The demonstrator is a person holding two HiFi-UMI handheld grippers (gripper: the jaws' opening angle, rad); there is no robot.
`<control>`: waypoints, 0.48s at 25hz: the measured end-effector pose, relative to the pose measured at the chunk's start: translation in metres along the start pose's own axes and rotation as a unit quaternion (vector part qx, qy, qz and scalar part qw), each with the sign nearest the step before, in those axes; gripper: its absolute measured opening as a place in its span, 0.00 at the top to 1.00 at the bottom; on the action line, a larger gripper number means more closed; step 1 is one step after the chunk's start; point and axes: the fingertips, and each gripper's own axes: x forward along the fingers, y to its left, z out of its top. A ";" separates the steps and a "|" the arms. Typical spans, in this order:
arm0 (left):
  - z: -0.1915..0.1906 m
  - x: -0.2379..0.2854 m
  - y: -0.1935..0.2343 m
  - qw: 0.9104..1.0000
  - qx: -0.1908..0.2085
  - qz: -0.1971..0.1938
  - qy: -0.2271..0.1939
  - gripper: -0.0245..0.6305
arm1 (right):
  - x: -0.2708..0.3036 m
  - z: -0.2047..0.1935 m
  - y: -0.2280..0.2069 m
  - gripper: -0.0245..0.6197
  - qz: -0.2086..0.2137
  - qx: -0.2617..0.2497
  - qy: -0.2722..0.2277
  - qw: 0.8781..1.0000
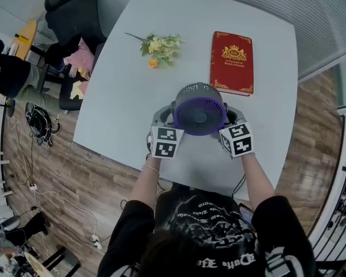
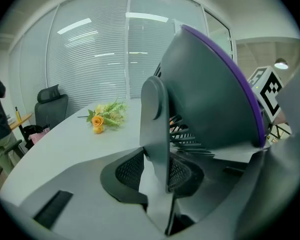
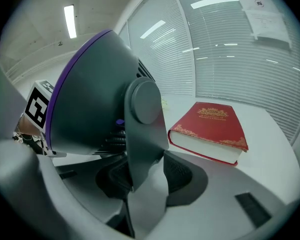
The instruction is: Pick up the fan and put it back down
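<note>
The fan (image 1: 199, 108) is dark grey with a purple front rim, and its grille faces up toward the head camera. It sits over the near part of the white table (image 1: 115, 114), between my two grippers. In the left gripper view, the left gripper (image 2: 157, 173) is shut on the fan's left stand arm (image 2: 157, 129), with a black pad on each side of it. In the right gripper view, the right gripper (image 3: 145, 176) clamps the right stand arm (image 3: 145, 129) the same way. The fan's base is hidden behind its head.
A red book (image 1: 232, 62) lies on the table just beyond the fan, to the right. A small bunch of yellow flowers (image 1: 158, 48) lies further back on the left. A black office chair (image 1: 75, 16) and a standing person (image 1: 6, 74) are off the table's left side.
</note>
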 end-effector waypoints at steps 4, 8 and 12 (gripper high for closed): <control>0.007 -0.024 -0.008 1.000 -0.007 0.000 -0.006 0.81 | -0.021 0.005 0.010 0.73 0.000 -0.002 0.000 1.000; 0.013 -0.056 -0.016 1.000 -0.007 0.007 -0.012 0.81 | -0.047 0.013 0.027 0.73 -0.002 -0.018 -0.005 1.000; 0.013 -0.087 -0.024 1.000 -0.006 0.011 -0.019 0.81 | -0.071 0.014 0.044 0.74 -0.005 -0.027 -0.008 1.000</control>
